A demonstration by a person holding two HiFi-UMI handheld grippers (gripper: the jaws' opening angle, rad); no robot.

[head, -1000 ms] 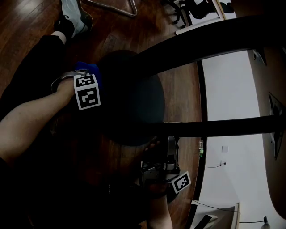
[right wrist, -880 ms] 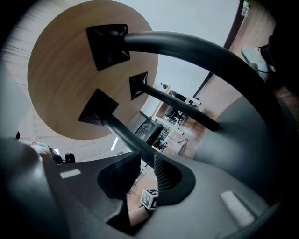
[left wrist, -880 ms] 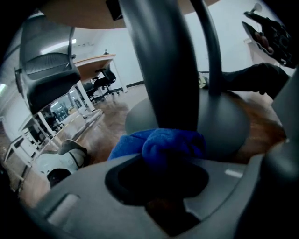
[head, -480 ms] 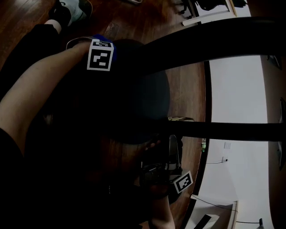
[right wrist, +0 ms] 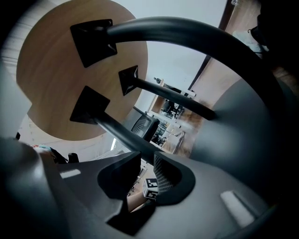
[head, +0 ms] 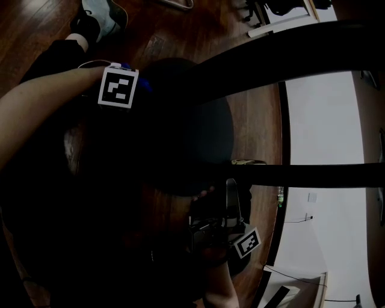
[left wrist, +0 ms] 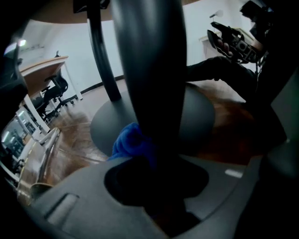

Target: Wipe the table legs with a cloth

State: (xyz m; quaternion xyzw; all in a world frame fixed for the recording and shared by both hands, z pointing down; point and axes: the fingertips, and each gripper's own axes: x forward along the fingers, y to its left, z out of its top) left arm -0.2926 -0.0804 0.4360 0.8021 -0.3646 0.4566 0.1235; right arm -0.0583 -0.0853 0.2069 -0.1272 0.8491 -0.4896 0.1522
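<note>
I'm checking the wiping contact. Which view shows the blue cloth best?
The left gripper view: the blue cloth shows near and bright, bunched against the dark table leg. The head view shows only a dim sliver of it beside the marker cube. The right gripper view shows none of it.

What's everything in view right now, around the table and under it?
table legs: three, black, tabletop down to base
tabletop: one, light wood, overhead
base: one, dark grey, round, on floor
cloth: one, blue, against a leg
floor: one, brown wood, underneath
office chair: one, black, background
left gripper: one, grey, fingers on cloth
right gripper: one, grey, fingers on a leg
forearm: one, bare, behind left gripper
shoe: one, grey, head view's top left
</note>
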